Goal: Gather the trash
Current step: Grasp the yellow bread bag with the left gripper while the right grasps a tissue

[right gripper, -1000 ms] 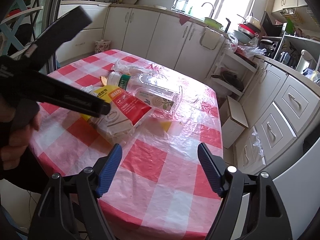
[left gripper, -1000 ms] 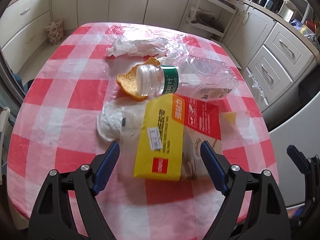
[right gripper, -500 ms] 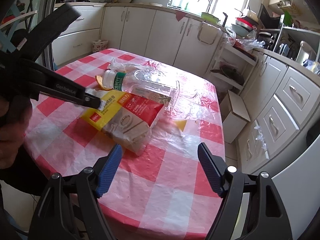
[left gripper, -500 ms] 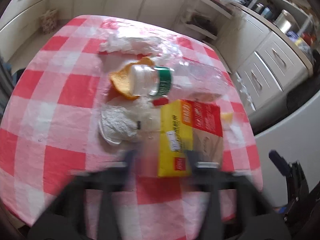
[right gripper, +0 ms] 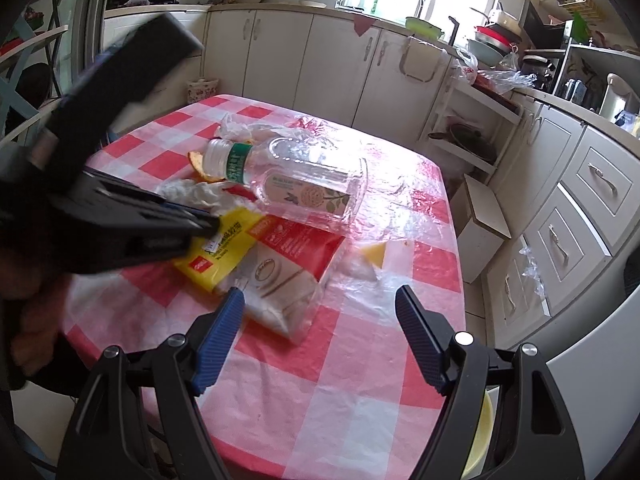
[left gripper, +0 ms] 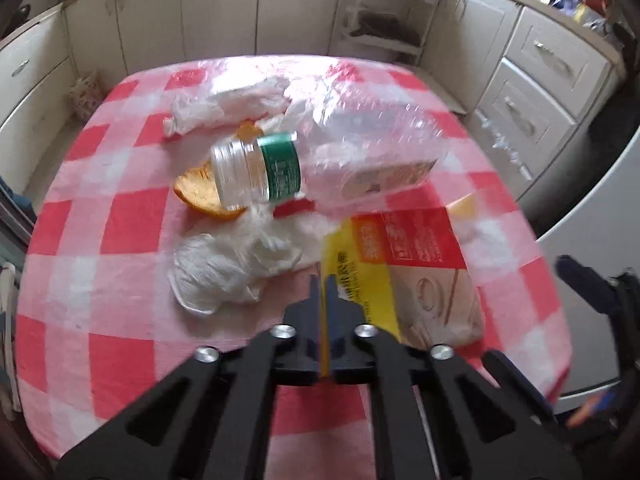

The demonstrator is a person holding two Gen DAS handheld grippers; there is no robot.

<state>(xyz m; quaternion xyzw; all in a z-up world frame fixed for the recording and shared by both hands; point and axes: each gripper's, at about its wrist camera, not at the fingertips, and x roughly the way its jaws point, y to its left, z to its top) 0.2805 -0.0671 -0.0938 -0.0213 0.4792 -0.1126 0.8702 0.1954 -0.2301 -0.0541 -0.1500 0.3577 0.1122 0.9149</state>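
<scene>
My left claw [left gripper: 325, 292] is clamped on the yellow edge of the packet [left gripper: 404, 276], right claw [right gripper: 318, 334] wide and empty — lifting could tip the bottle [left gripper: 320, 164] resting on it off the surface [left gripper: 120, 224].

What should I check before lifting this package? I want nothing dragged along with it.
1. left gripper shut on the yellow and red package: ok.
2. Hold is deep enough: cannot tell; only the yellow edge is pinched.
3. Package free of the plastic bottle: not ok, the bottle lies on its far end.
4. Crumpled tissue clear of the package: cannot tell.
5. right gripper open and empty: ok.
</scene>
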